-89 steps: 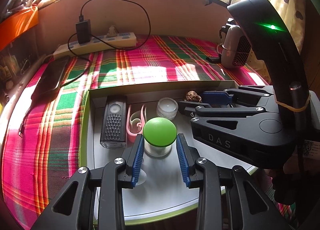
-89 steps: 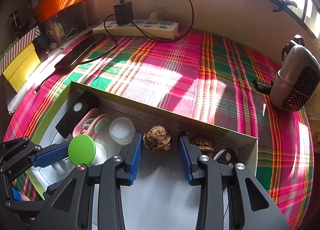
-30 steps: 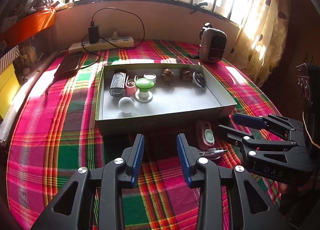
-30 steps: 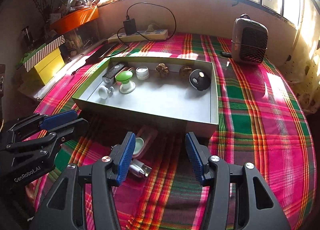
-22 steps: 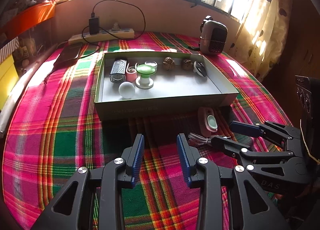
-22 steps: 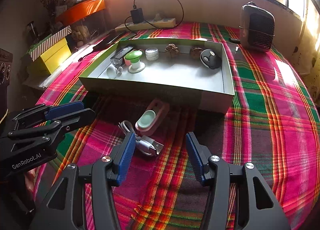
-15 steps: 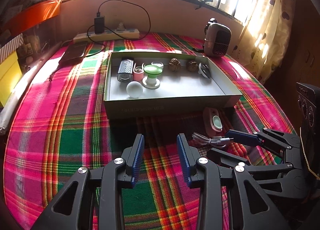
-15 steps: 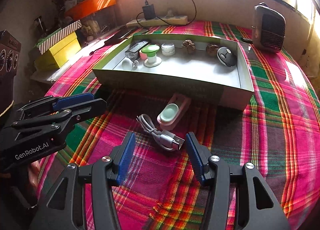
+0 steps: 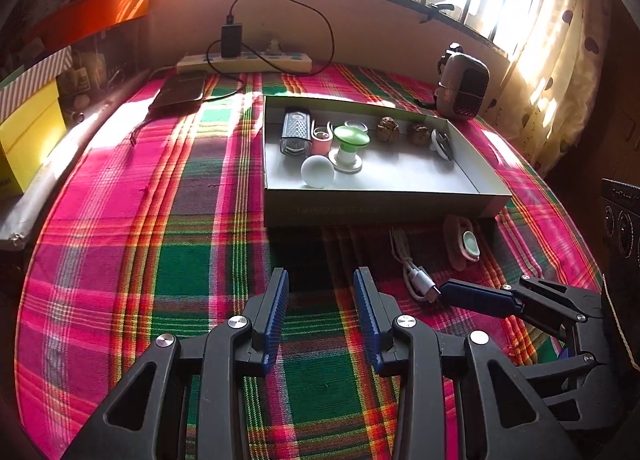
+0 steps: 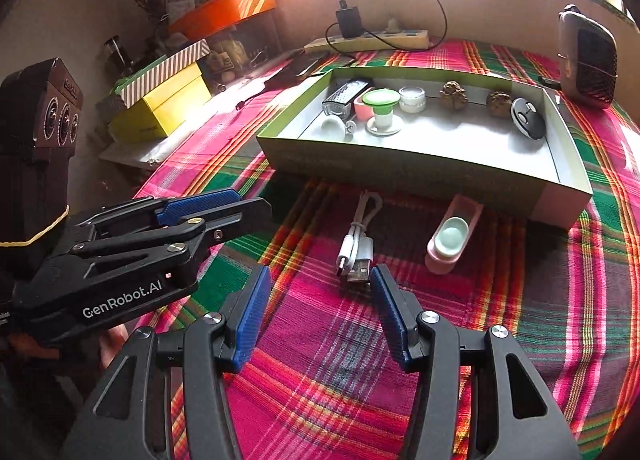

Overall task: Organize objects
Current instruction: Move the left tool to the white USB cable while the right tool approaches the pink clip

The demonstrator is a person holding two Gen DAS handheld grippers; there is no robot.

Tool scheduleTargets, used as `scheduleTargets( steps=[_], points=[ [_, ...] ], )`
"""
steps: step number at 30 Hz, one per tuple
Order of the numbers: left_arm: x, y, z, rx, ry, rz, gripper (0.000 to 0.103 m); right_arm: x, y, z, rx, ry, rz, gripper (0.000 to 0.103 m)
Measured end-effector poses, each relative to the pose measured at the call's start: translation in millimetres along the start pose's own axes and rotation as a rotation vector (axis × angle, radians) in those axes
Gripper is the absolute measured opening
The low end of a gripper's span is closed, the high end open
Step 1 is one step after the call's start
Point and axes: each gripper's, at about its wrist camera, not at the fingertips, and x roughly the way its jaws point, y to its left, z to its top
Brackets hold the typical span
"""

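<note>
Left wrist: left gripper (image 9: 321, 302) jaws apart, empty, over plaid cloth (image 9: 140, 260); box (image 9: 380, 204) well ahead.

Right wrist: right gripper (image 10: 320, 300) parted, holding nothing; right fingertip (image 10: 378, 280) just beside, possibly touching, coiled USB cable (image 10: 357, 246). Pink case (image 10: 450, 238) near box front. Advice: centre jaws over cable bundle before closing.

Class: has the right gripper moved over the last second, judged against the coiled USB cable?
Yes. The right gripper has come forward toward the USB cable, which lies unmoved before the box; its fingers now nearly reach the plug.
</note>
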Motion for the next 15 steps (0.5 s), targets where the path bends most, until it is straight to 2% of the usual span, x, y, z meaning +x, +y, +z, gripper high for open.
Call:
scheduleTargets(
  steps=[5, 13, 15],
  points=[
    [4, -4, 2, -0.009, 0.017, -0.041, 0.032, -11, -6, -3, 0.006, -0.028, 0.005, 0.053],
    [7, -27, 4, 0.034, 0.027, -0.100, 0.032, -34, -48, -11, 0.118, -0.060, -0.152, 0.053],
    [9, -35, 3, 0.054, 0.031, -0.117, 0.034, -37, -57, -11, 0.147, -0.068, -0.164, 0.053]
  ],
)
